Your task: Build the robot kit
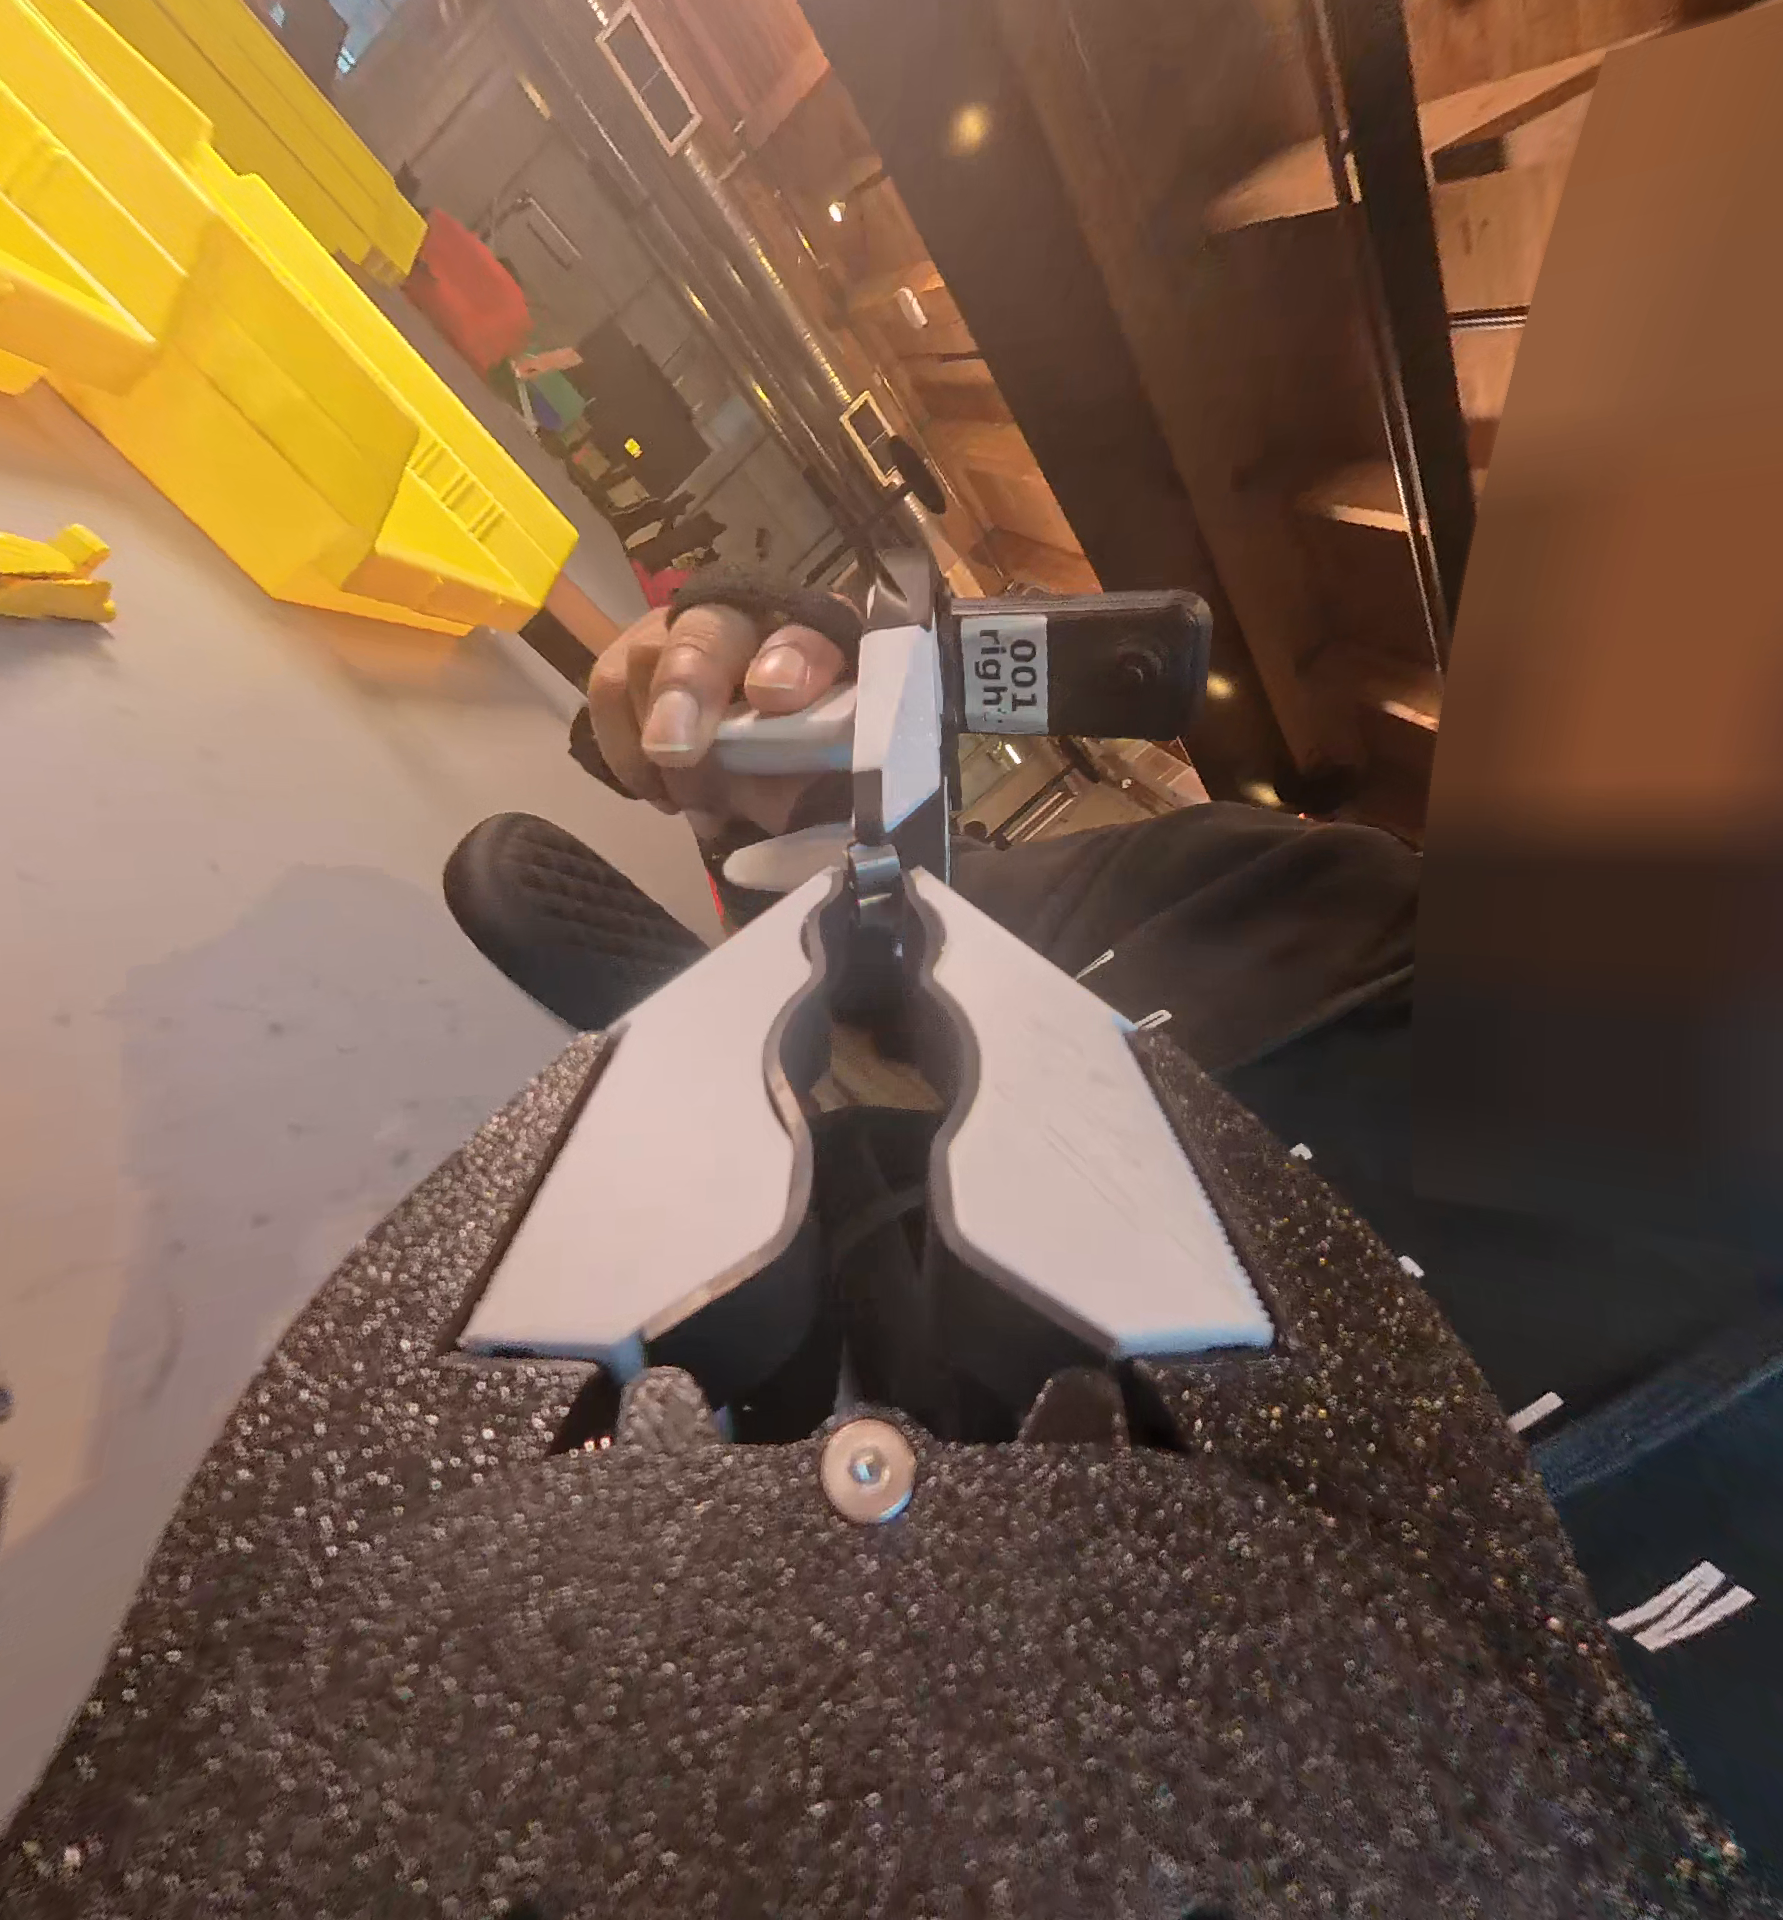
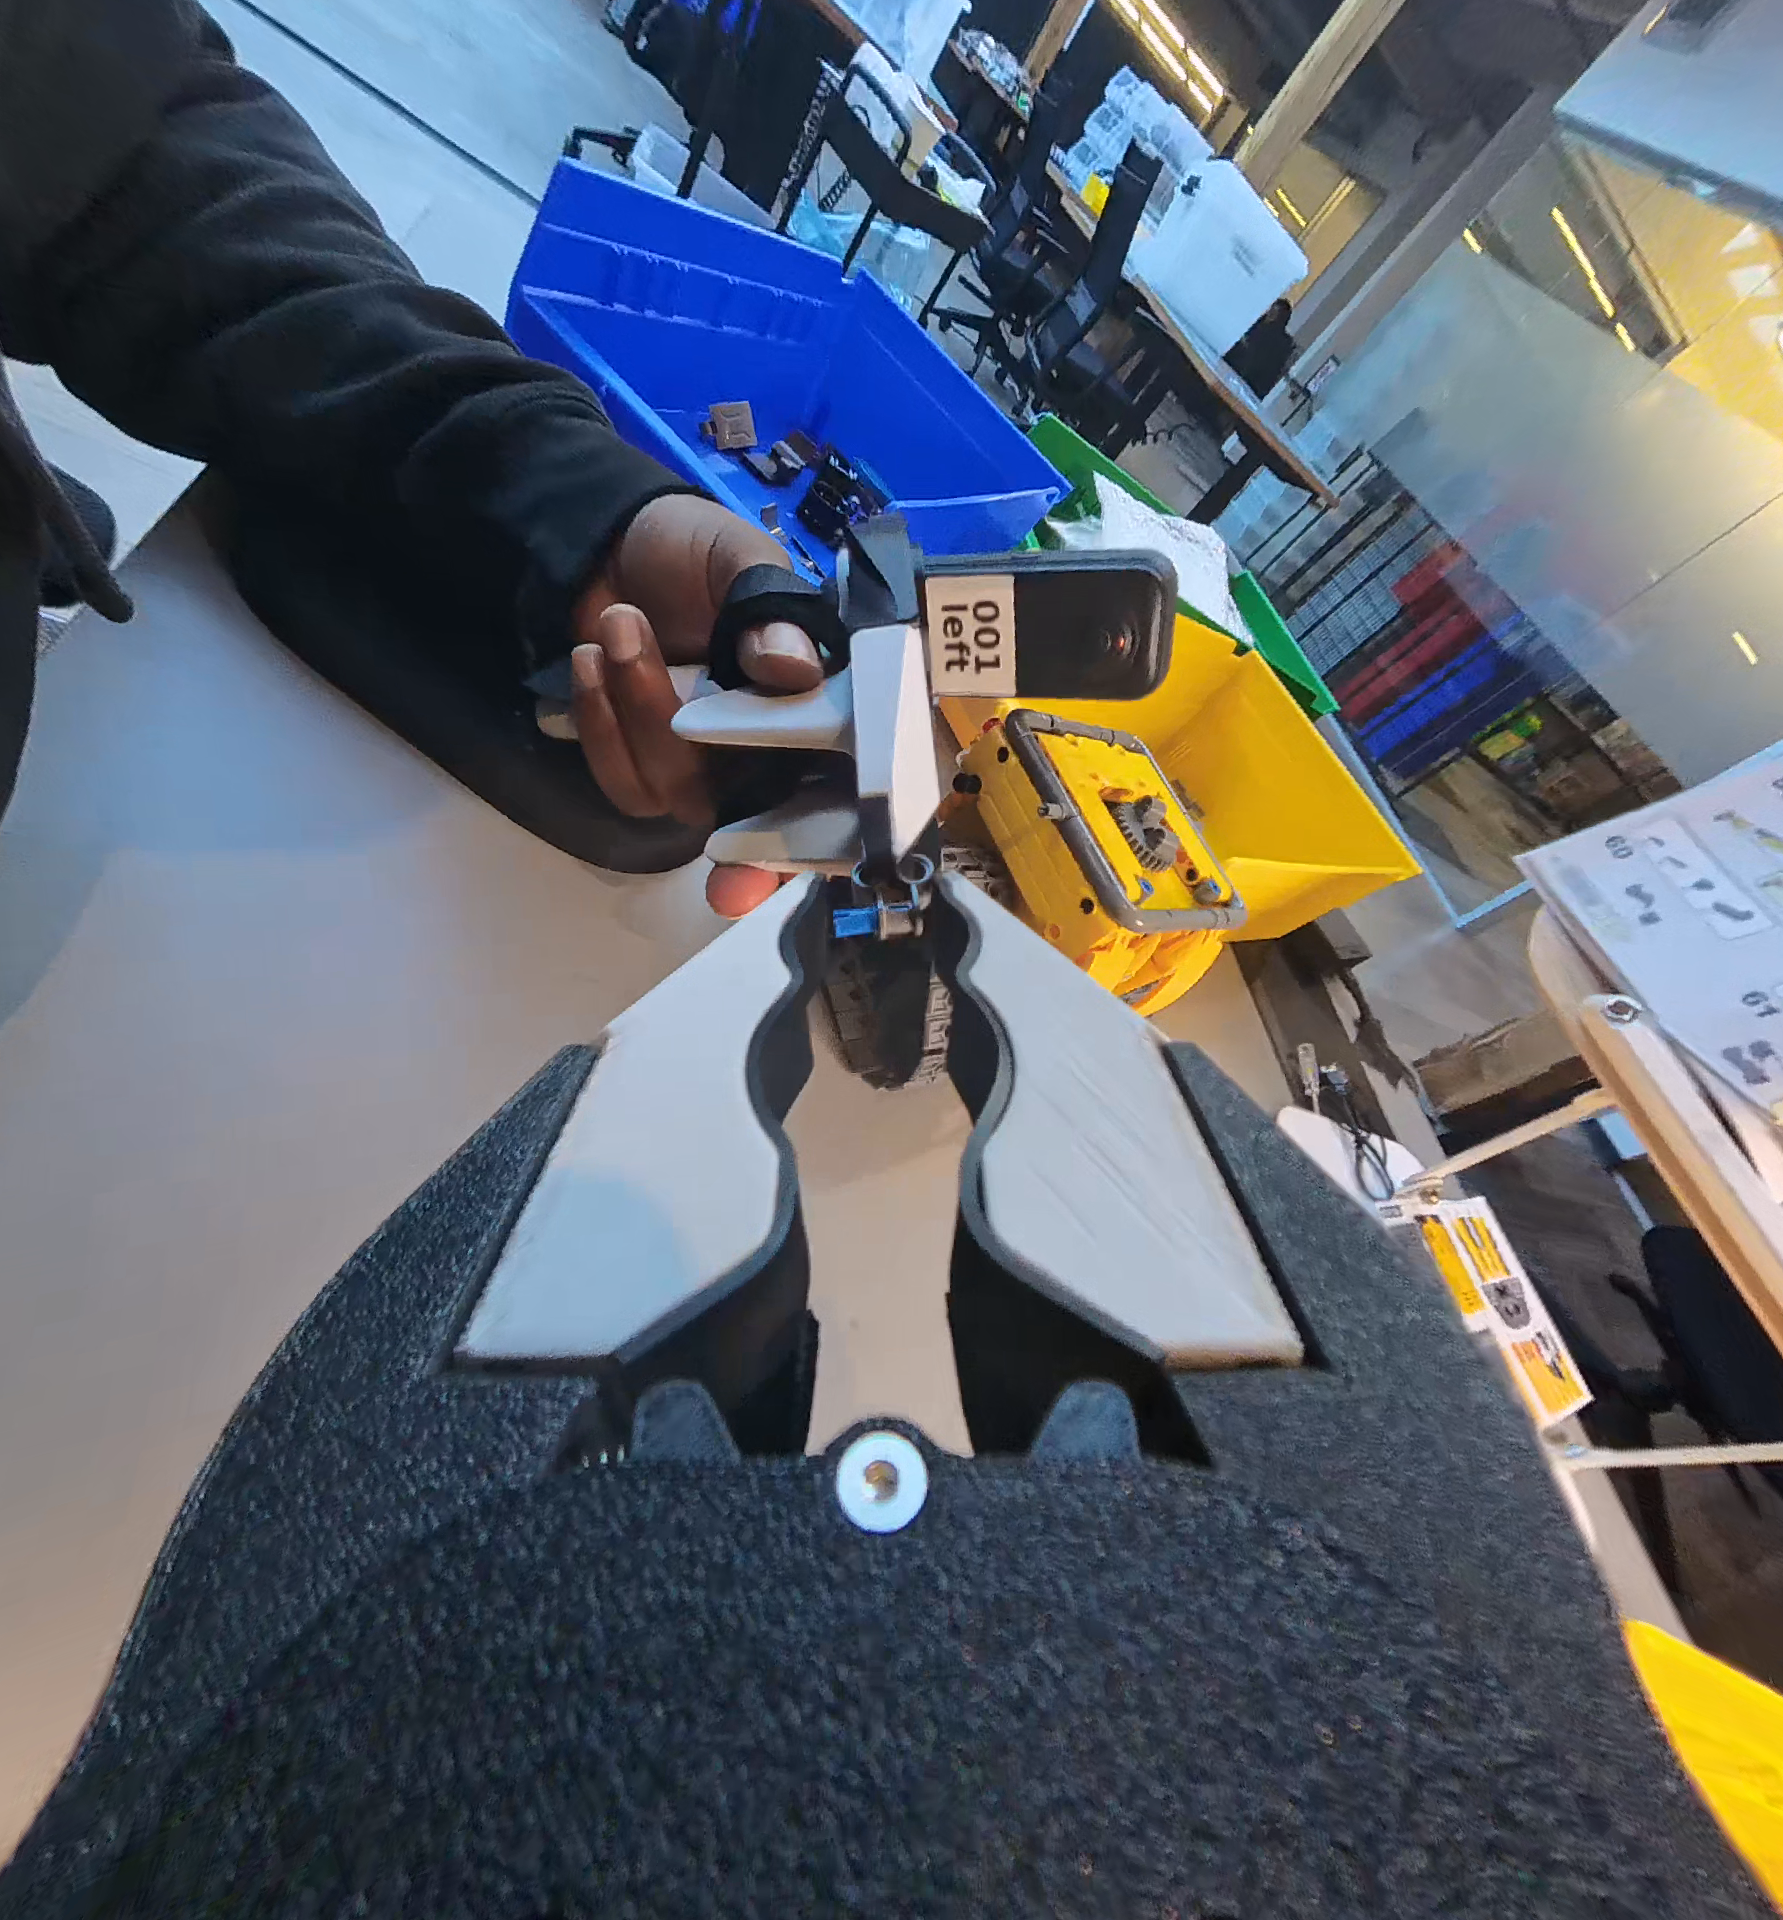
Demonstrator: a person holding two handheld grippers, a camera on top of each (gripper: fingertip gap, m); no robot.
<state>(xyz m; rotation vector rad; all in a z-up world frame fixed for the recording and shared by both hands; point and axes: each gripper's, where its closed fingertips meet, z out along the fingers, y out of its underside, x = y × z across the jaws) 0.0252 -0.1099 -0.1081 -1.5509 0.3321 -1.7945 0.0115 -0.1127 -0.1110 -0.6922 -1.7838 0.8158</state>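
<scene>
Both grippers met tip to tip above the table (image 2: 243,1039). The left gripper (image 1: 871,885) was clenched, its tips pinched on a small grey part (image 2: 882,920) with a blue pin. The right gripper (image 2: 882,896) was clenched on the same part from the opposite side. The part sat in the air between the two sets of tips, just in front of the yellow model (image 2: 1084,831), which lay on the table behind it. I could not tell if the part touched the model. I also could not tell which gripper carried the load.

Risks, as judged:
- The part was tiny and each grip was only at the very tips. A slight twist from either hand could have popped it out.
- If dropped, it could have bounced off the table edge or rolled under the model.
- Two grips on one part meant opposing pulls. Uneven force could have split the pin from the grey piece.
- The tips crowded each other, so one gripper's finger could have knocked the other's hold loose.
- The model was close behind, and a push forward could have shoved it.

The blue bin (image 2: 658,260) held a few dark bits. The yellow bins (image 1: 274,395) and a loose yellow piece (image 1: 19,582) lay well apart from the tips.
</scene>
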